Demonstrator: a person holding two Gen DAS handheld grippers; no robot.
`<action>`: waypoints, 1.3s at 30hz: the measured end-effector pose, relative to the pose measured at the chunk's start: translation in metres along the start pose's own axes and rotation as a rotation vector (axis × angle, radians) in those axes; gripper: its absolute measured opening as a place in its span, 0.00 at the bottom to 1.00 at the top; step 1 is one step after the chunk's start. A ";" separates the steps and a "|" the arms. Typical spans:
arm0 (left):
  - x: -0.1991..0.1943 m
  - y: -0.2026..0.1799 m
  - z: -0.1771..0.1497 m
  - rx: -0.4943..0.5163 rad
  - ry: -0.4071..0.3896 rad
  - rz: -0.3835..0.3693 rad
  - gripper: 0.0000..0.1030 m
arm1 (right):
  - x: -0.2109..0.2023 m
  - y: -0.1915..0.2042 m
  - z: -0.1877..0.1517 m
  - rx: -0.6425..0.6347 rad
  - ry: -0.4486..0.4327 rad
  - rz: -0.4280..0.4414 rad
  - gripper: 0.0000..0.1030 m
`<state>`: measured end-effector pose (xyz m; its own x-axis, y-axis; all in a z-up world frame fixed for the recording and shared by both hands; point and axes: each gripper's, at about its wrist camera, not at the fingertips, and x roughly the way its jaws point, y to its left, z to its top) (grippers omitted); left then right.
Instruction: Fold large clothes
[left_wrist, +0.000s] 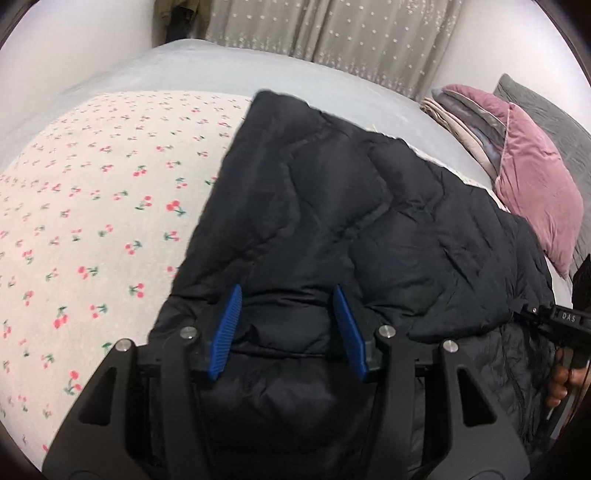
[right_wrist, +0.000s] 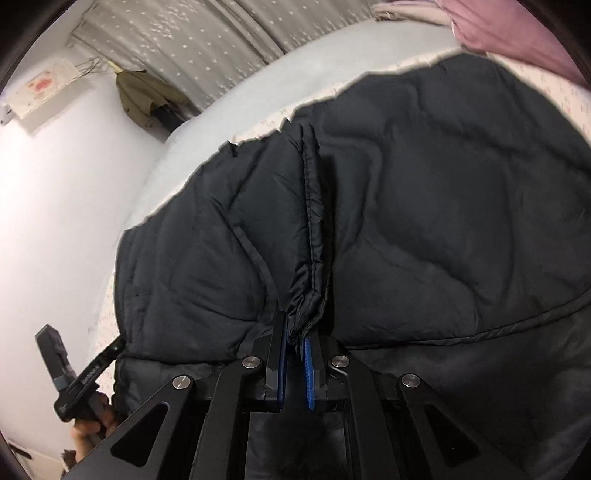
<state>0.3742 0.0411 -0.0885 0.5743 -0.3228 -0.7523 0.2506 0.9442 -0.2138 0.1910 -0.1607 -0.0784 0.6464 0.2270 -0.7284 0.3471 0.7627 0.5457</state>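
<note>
A: Where is the black puffer jacket (left_wrist: 332, 206) found, and what is made of its handling?

B: It is spread across the bed (left_wrist: 207, 70), over the cherry-print sheet (left_wrist: 92, 206), with the pink pillow (left_wrist: 532, 177) just beside its far side. It is judged to be light for its bulk, soft and springy; the quilted filling is expected to puff back after a fold is pressed. The smooth shell is likely to be slippery between pads

A: How are the two tools set?

B: The right gripper (right_wrist: 295, 354) is seen pinched tight on a stitched edge of the jacket, where two panels meet in a ridge. The left gripper (left_wrist: 286, 325) is held half spread, its blue pads (left_wrist: 227, 332) on either side of a padded fold of the jacket; whether the fabric is actually pressed by them cannot be told

A: Where should hold be taken?

B: A seamed or bound edge is preferred, as is done on the right, since a thin hem is gripped more firmly than a fat quilted panel. A matching edge at the same end is advised for the left, so that the flap can be lifted evenly and sagging in the middle is avoided
</note>
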 end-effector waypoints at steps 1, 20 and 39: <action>-0.005 -0.001 0.001 0.004 0.003 0.010 0.53 | -0.002 0.000 0.001 0.000 0.001 0.004 0.10; -0.177 0.032 -0.057 0.042 0.104 -0.037 0.96 | -0.235 -0.020 -0.068 -0.235 -0.127 -0.109 0.84; -0.164 0.062 -0.189 0.017 0.353 -0.141 0.96 | -0.254 -0.153 -0.183 -0.086 0.036 -0.180 0.84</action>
<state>0.1485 0.1648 -0.0964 0.2301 -0.4043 -0.8852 0.3223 0.8899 -0.3226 -0.1502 -0.2246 -0.0530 0.5538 0.1029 -0.8263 0.3944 0.8415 0.3691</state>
